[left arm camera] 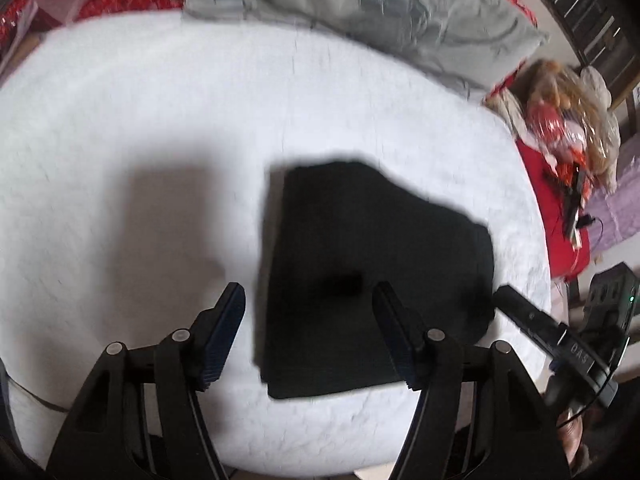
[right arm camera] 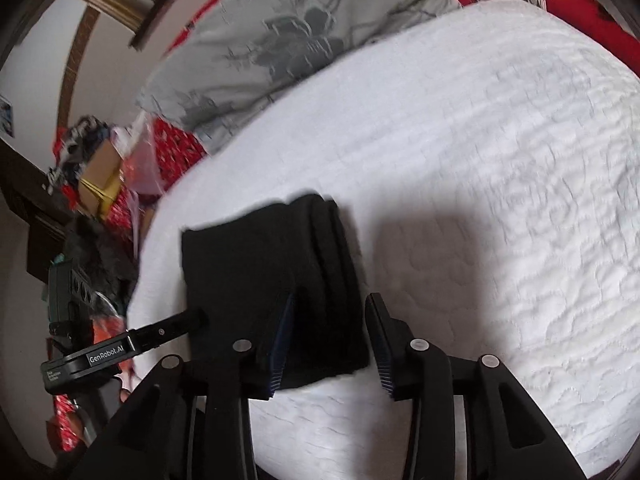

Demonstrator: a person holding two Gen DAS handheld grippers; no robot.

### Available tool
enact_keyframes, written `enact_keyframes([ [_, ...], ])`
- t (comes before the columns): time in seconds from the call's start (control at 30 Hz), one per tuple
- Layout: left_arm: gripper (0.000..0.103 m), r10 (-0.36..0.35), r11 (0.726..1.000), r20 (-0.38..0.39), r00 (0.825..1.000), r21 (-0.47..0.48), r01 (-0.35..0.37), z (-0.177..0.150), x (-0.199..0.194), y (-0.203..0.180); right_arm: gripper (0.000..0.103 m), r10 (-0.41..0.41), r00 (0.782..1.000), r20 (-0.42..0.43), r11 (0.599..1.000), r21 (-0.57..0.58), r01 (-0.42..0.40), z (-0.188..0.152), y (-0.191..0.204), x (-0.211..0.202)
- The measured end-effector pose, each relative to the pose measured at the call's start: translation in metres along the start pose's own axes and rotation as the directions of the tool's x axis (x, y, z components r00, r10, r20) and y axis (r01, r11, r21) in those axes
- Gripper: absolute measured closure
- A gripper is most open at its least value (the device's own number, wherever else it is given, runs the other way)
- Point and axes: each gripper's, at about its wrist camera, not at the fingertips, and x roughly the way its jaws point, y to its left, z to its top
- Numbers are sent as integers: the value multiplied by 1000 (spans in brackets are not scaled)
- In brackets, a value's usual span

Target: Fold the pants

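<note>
White label "GenRobot.AI" reads on the left gripper [right arm camera: 192, 322] body, right wrist view; smaller print beneath it too blurred to read.

Folded black pants [right arm camera: 264, 272] lie on the white quilt [right arm camera: 500, 160]; the right gripper [right arm camera: 330, 332] gapes over their edge.

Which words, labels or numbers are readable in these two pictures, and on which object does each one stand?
"GenRobot.AI": white label on the left tool, seen from the right wrist.
Small white print below that label: too small to read.
Raised letters on the right tool, seen from the left wrist: blurred, not readable.
Black pants: no text.
</note>
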Motion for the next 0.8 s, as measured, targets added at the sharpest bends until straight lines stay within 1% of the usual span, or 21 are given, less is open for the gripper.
enact_keyframes([
  [0.03, 37, 11, 1000, 12, 1000, 2, -11, 7, -1, -1, 55, 2, 1000, 2, 1000, 13, -2, 5, 0, 1],
  [0.17, 37, 48, 999, 25, 999, -8, -48, 25, 5, 2, 55, -27, 1000, 0, 1000, 2, 27, 19, 9, 12],
  [0.2, 37, 56, 998, 26, 998, -11, -56, 29, 10, -3, 55, -33, 999, -2, 999, -1, 33, 21, 11, 16],
  [0.27, 37, 78, 997, 26, 997, -15, -77, 34, 15, -1, 55, -34, 999, -6, 999, 1, 34, 25, 12, 22],
  [0.4, 37, 82, 996, 20, 996, -21, -81, 42, 27, -1, 55, -38, 999, -20, 999, -8, 38, 32, 16, 32],
  [0.5, 37, 94, 995, 18, 995, -9, -94, 47, 37, -8, 55, -55, 998, -21, 998, -38, 54, 34, 19, 37],
  [0.57, 37, 109, 994, 19, 994, 9, -109, 49, 42, -10, 59, -71, 997, -4, 995, -68, 71, 36, 22, 38],
  [0.63, 36, 121, 992, 17, 993, 18, -121, 52, 49, -11, 62, -84, 996, -6, 994, -76, 83, 37, 21, 42],
  [0.73, 35, 125, 992, -8, 992, 12, -125, 55, 63, -9, 63, -103, 994, -28, 993, -66, 101, 39, 14, 53],
  [0.8, 31, 129, 992, -18, 991, 7, -129, 56, 70, -8, 61, -91, 995, -34, 995, -40, 90, 40, 7, 59],
])
